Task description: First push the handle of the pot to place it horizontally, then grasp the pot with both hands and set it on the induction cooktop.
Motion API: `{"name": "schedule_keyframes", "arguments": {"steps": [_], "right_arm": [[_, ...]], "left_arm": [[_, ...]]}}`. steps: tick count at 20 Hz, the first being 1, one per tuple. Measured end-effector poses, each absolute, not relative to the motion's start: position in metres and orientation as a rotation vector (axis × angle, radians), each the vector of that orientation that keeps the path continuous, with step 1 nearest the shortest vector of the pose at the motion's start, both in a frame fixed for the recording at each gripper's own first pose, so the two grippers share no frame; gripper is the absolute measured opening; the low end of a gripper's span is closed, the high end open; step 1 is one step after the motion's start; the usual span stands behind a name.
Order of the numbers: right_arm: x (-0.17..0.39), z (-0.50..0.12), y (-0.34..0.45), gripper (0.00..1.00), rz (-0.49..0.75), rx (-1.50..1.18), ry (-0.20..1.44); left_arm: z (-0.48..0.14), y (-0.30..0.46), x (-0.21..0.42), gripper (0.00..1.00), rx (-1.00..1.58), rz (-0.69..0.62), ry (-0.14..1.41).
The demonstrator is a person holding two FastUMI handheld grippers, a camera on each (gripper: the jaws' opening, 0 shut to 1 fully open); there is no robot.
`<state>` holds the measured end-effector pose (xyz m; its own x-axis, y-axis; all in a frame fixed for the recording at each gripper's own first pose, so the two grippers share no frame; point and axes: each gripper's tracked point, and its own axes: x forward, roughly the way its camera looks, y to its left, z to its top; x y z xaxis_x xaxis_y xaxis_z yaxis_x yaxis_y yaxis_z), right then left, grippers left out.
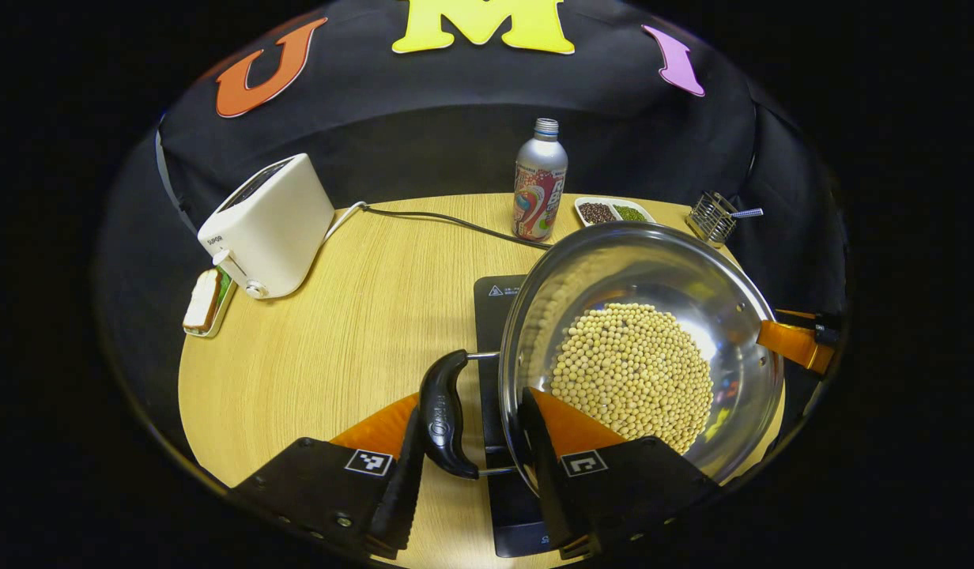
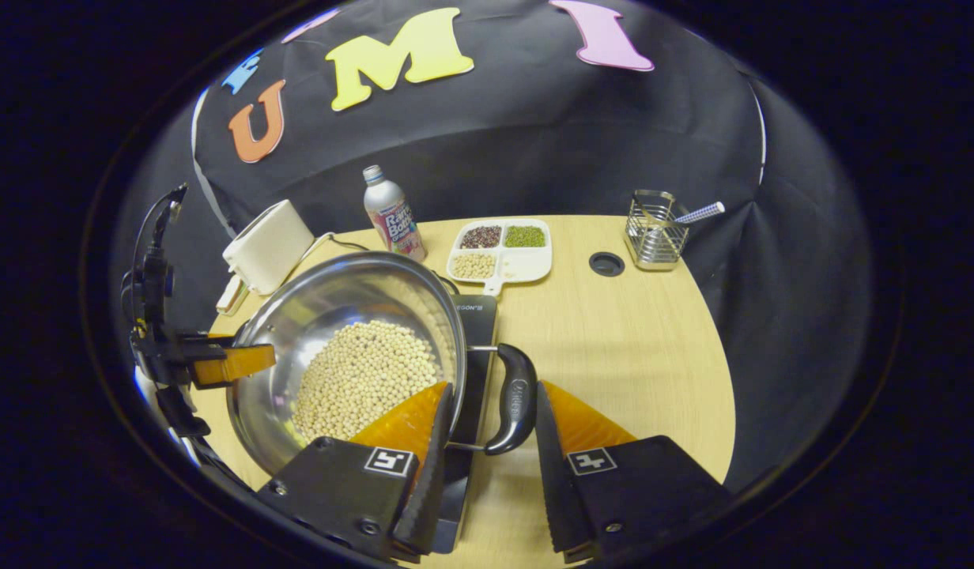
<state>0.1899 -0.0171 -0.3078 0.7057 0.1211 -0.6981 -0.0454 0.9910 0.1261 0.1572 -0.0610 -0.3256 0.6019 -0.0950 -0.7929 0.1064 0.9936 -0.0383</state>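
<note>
A steel pot (image 1: pixel 629 261) holding soybeans (image 1: pixel 633 371) is over the black induction cooktop (image 1: pixel 495 296) on the round wooden table; whether it rests on it or hangs just above I cannot tell. My left gripper (image 1: pixel 471 403) is shut on the pot, one finger against the black side handle (image 1: pixel 443 415) and the other inside the rim. At the opposite side my right gripper (image 2: pixel 493 387) grips the same way, around the other handle (image 2: pixel 515 399) and the wall of the pot (image 2: pixel 337 292). Each gripper also shows far off in the other's view: left gripper (image 2: pixel 246 359), right gripper (image 1: pixel 783 338).
A white toaster (image 1: pixel 269 225) with its cable and a slice of bread (image 1: pixel 204 299) stand at the left. A metal bottle (image 1: pixel 539 186), a divided dish of beans (image 2: pixel 499 249) and a wire holder (image 2: pixel 653 229) line the back. A round hole (image 2: pixel 606 263) sits near the holder.
</note>
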Motion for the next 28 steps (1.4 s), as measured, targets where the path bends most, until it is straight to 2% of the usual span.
{"name": "schedule_keyframes", "arguments": {"steps": [2,3,4,5,8,21,28], "right_arm": [[0.191,-0.306,-0.016,0.6,0.101,0.13,0.748],[0.187,-0.306,-0.02,0.66,0.089,0.119,0.738],[0.186,-0.305,-0.022,0.75,0.089,0.102,0.721],[0.184,-0.302,-0.022,0.83,0.095,0.082,0.711],[0.178,-0.296,-0.018,0.82,0.096,0.043,0.68],[0.151,-0.236,0.009,0.83,0.092,-0.055,0.556],[0.126,-0.164,0.048,0.83,0.12,-0.109,0.409]], "left_arm": [[-0.324,-0.058,0.159,0.76,0.045,-0.117,0.889],[-0.32,-0.052,0.16,0.8,0.075,-0.103,0.859],[-0.313,-0.049,0.163,0.75,0.094,-0.093,0.814],[-0.306,-0.052,0.164,0.85,0.085,-0.096,0.778],[-0.287,-0.048,0.158,0.97,0.082,-0.07,0.711],[-0.238,-0.042,0.131,0.97,0.093,-0.067,0.594],[-0.181,-0.037,0.109,0.97,0.055,-0.103,0.501]]}}
